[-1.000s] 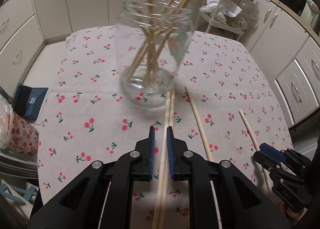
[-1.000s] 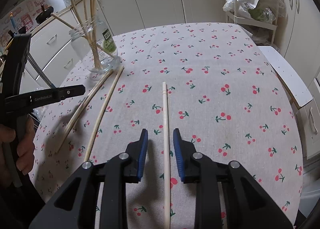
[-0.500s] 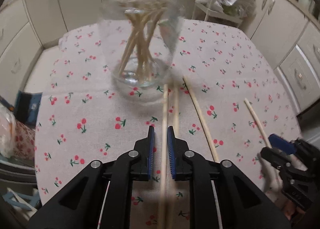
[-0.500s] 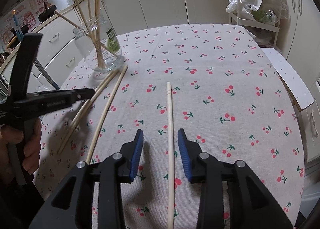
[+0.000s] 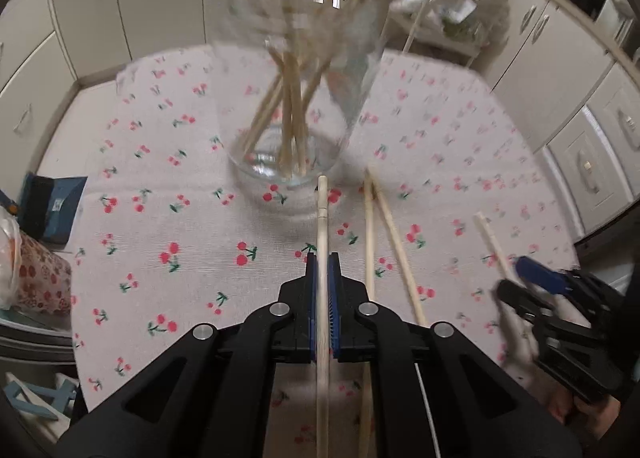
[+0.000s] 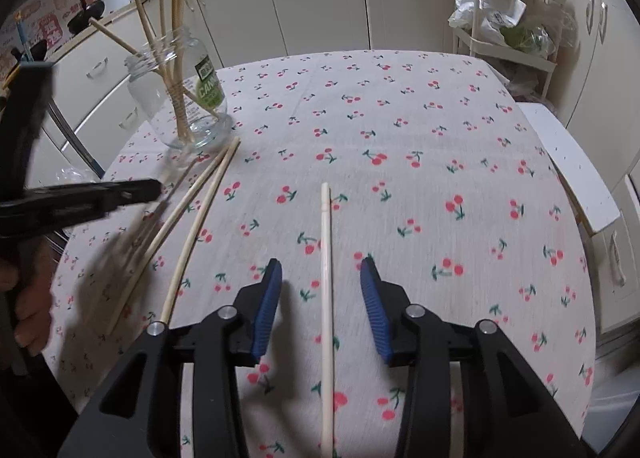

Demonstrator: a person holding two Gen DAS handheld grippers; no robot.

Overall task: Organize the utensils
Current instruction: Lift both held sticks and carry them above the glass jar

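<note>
Left gripper (image 5: 322,258): pads clamped on one chopstick (image 5: 322,217), its tip just short of the glass jar (image 5: 288,105). Right gripper (image 6: 321,278): jaws opening, astride a pale chopstick (image 6: 326,258) lying untouched on the tablecloth (image 6: 400,117).

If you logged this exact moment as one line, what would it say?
left hand-held gripper: shut on chopstick | right hand-held gripper: opening, pale chopstick between jaws, untouched | jar: holds chopsticks

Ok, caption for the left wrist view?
Left gripper shut on a pale wooden chopstick before the clear glass jar of chopsticks.
</note>
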